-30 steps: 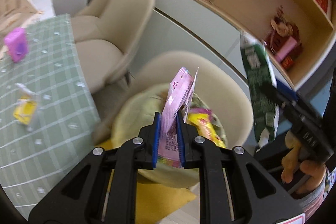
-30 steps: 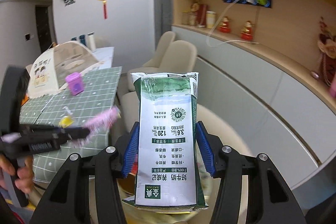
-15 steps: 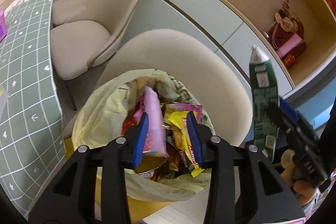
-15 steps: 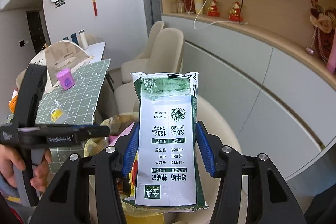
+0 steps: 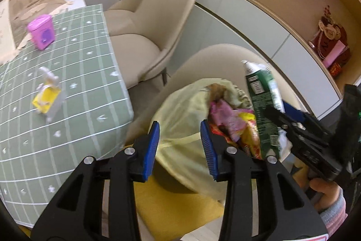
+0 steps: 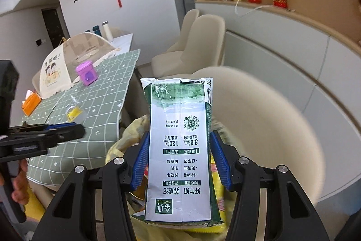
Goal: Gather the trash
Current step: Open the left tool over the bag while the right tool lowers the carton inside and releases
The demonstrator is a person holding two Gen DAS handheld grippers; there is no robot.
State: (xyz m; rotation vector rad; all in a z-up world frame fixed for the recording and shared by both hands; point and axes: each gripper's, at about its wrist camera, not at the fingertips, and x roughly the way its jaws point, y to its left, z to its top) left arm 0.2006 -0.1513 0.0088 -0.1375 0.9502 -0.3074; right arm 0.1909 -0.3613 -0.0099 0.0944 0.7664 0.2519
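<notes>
Right claw (image 6: 179, 158) clenched on a green-and-white milk carton (image 6: 180, 150), tilted above the yellow trash bag (image 5: 180, 110) on a beige chair (image 5: 225, 55); left claw (image 5: 179, 146) released, empty, at the bag's near side. Bag heaped with wrappers (image 5: 227, 119), so likely to shed the carton off the pile to the floor if let go too high. Still uncollected on the counter (image 5: 74, 105): a yellow packet (image 5: 46, 98).

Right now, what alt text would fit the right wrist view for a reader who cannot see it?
The right tool grips a green-and-white milk carton above a yellow trash bag on a beige chair. At left, the left tool hovers beside the green checked tablecloth.
</notes>
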